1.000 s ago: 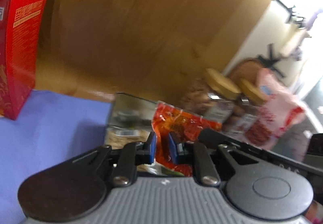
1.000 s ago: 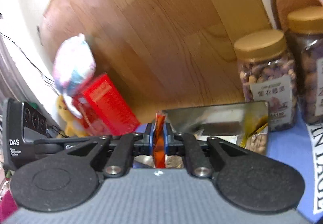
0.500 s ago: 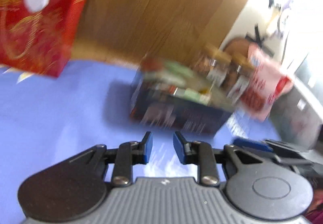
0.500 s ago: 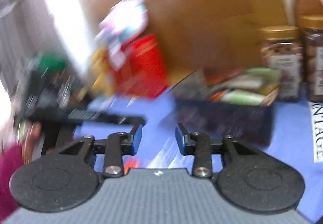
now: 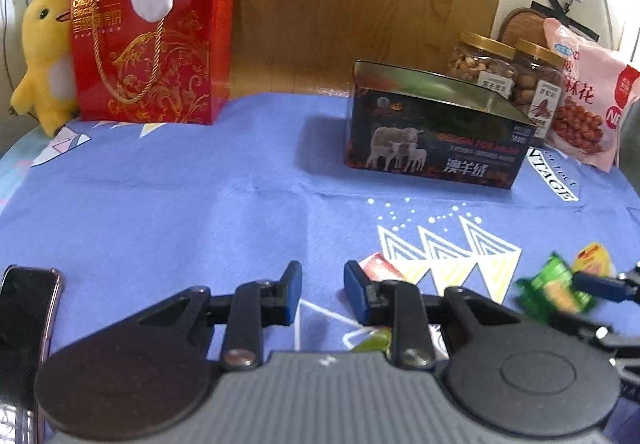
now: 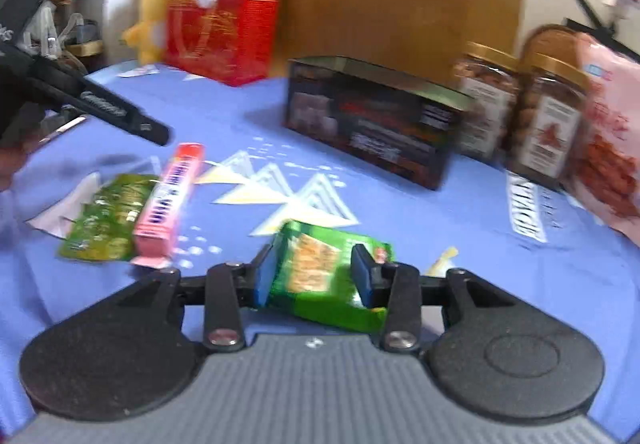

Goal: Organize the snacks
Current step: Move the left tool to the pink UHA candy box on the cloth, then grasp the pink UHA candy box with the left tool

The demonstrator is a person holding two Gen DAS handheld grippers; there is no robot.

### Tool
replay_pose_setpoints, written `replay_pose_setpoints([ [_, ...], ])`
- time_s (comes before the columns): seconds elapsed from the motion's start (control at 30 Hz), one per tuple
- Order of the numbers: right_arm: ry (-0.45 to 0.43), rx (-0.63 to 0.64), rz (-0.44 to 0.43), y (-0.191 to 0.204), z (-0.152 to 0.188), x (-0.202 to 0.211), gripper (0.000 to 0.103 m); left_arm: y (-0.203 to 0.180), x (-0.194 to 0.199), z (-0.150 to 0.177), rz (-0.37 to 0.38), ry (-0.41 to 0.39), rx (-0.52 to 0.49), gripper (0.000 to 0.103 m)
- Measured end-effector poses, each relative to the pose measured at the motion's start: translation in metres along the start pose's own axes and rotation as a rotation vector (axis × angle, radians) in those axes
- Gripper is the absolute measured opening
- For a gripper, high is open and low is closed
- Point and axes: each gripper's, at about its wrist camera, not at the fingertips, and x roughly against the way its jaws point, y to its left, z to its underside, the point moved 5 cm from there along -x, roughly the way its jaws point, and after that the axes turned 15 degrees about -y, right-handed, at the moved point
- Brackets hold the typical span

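The right claw is spread around the green pack on the tabletop, not yet pinching; it should close squarely on the pack's middle, then lift clear toward the open box. The left claw hangs open and empty above a red packet; the pink tube, another green pack and the jars crowd the route.

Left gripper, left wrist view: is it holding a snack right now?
No. The left gripper is open, with only the blue tablecloth showing in the gap between its fingers.
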Motion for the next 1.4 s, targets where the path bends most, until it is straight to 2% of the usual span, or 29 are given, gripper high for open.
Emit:
replay_pose_setpoints([
  [0.17,-0.085,-0.101,-0.048,0.002,-0.009,0.014,0.044,0.004,0.001,0.005,-0.029,0.008,0.000,0.026],
  [0.23,-0.100,-0.131,-0.102,0.012,-0.013,0.015,0.044,0.006,0.000,0.006,-0.040,0.008,-0.003,0.026],
  [0.37,-0.066,-0.178,-0.233,0.037,-0.014,0.008,0.044,0.009,0.000,0.007,-0.062,0.004,-0.011,0.026],
  [0.5,-0.017,-0.150,-0.281,0.059,-0.009,-0.008,0.043,0.015,0.002,0.008,-0.066,0.005,0.009,0.031],
  [0.6,0.015,-0.090,-0.197,0.057,-0.007,-0.021,0.028,0.019,0.004,0.008,-0.065,0.003,0.020,0.032],
  [0.77,-0.072,-0.069,-0.080,0.034,-0.015,-0.008,0.030,0.021,0.001,0.002,-0.045,0.000,0.041,0.034],
  [0.87,-0.071,-0.070,-0.108,0.033,-0.014,-0.006,0.030,0.013,-0.005,-0.001,-0.012,0.001,0.053,0.040],
  [1.0,-0.037,-0.036,-0.139,0.043,-0.006,-0.008,0.030,0.000,-0.012,-0.002,0.028,0.007,0.040,0.042],
  [1.17,-0.012,-0.011,-0.087,0.042,0.004,-0.012,0.033,-0.009,-0.026,-0.002,0.056,0.016,0.017,0.052],
  [1.4,0.008,-0.062,-0.082,0.032,0.008,0.001,0.033,-0.018,-0.023,0.000,0.098,0.015,0.003,0.051],
])
